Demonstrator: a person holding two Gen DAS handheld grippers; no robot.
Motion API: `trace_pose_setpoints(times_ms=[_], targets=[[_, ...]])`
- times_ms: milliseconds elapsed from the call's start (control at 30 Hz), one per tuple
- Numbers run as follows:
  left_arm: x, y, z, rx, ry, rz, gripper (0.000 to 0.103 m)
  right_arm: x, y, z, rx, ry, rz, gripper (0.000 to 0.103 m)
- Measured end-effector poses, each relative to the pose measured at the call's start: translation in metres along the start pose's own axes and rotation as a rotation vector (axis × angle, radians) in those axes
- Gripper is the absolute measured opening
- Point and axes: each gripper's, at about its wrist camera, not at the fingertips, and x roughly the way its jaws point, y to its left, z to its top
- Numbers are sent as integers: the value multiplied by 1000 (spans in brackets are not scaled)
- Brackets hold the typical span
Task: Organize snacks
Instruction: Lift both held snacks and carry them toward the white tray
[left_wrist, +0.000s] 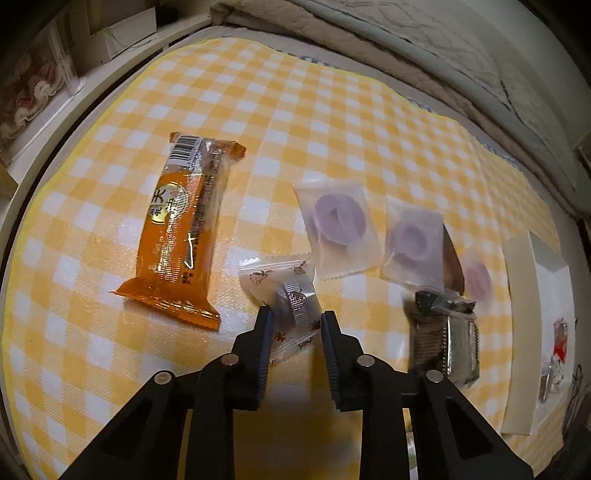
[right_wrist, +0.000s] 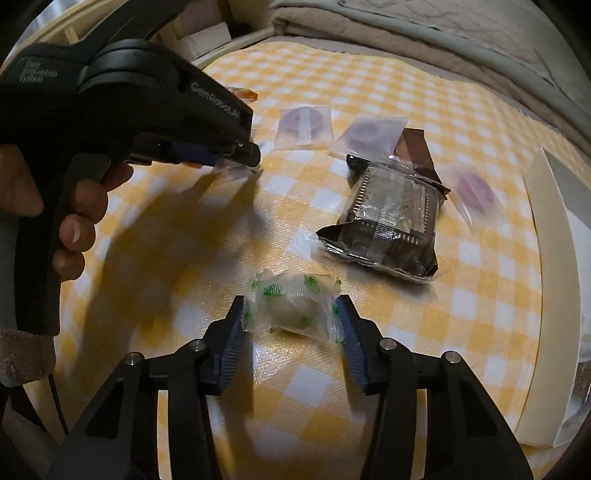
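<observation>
Checked cloth (left_wrist: 332, 122): snacks scattered. My left gripper (left_wrist: 297, 319) pinches strawberry-print candy (left_wrist: 284, 295); right gripper (right_wrist: 291, 308) clamps green-print candy (right_wrist: 291, 308). Sorting barely begun.

Yellow-checked tablecloth (left_wrist: 332, 122), beige bedding (left_wrist: 424, 48) behind

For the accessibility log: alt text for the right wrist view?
The right gripper pinches a clear green-printed candy wrapper on a yellow-checked tablecloth. Beyond lie a dark foil snack pack and the left gripper.
</observation>
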Motion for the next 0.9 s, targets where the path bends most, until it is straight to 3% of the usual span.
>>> trace_pose_setpoints(times_ms=[367, 900], targets=[[-43, 0, -11, 23, -86, 16, 25, -43, -2, 5, -30, -87, 13, 39], [-166, -10, -57, 87, -325, 20, 24, -114, -30, 45, 9, -291, -52, 39]])
